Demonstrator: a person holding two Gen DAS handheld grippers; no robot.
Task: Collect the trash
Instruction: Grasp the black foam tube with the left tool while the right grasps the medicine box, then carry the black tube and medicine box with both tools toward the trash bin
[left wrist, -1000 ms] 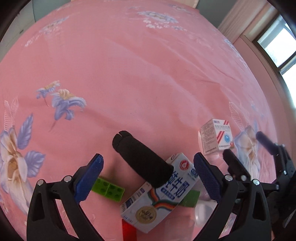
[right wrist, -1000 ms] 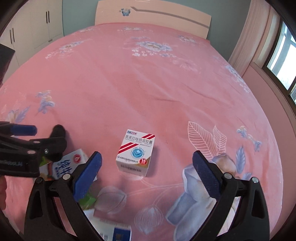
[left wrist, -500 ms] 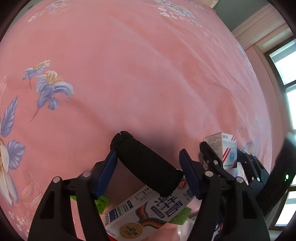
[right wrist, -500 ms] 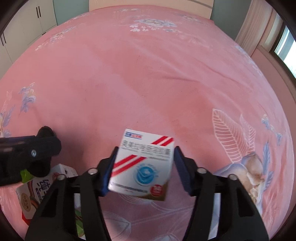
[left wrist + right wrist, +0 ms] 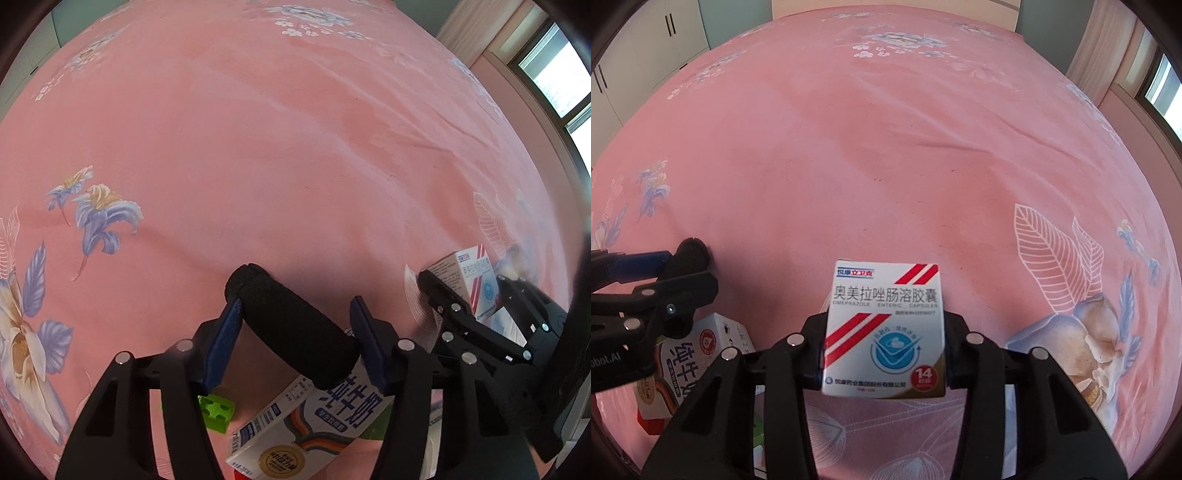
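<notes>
A black foam roll (image 5: 291,325) lies slantwise on the pink bedspread (image 5: 258,147), resting partly on a milk carton (image 5: 314,424). My left gripper (image 5: 295,339) straddles the roll; its jaws are closing and both blue pads touch the roll's sides. My right gripper (image 5: 884,354) is shut on a white medicine box (image 5: 884,332) with red stripes, held just above the bedspread. In the left wrist view that box (image 5: 472,280) shows at the right between black fingers. In the right wrist view the roll (image 5: 692,253) and carton (image 5: 687,365) sit at the left.
A green toy brick (image 5: 216,410) lies beside the carton, and a red piece (image 5: 650,424) peeks out under it. White cupboards (image 5: 646,55) stand beyond the bed's left side, a window (image 5: 554,81) at the right. The two grippers are close together.
Both grippers came down and closed from wide open. The right one took hold of the medicine box and raised it; the left one's pads closed in on the black roll.
</notes>
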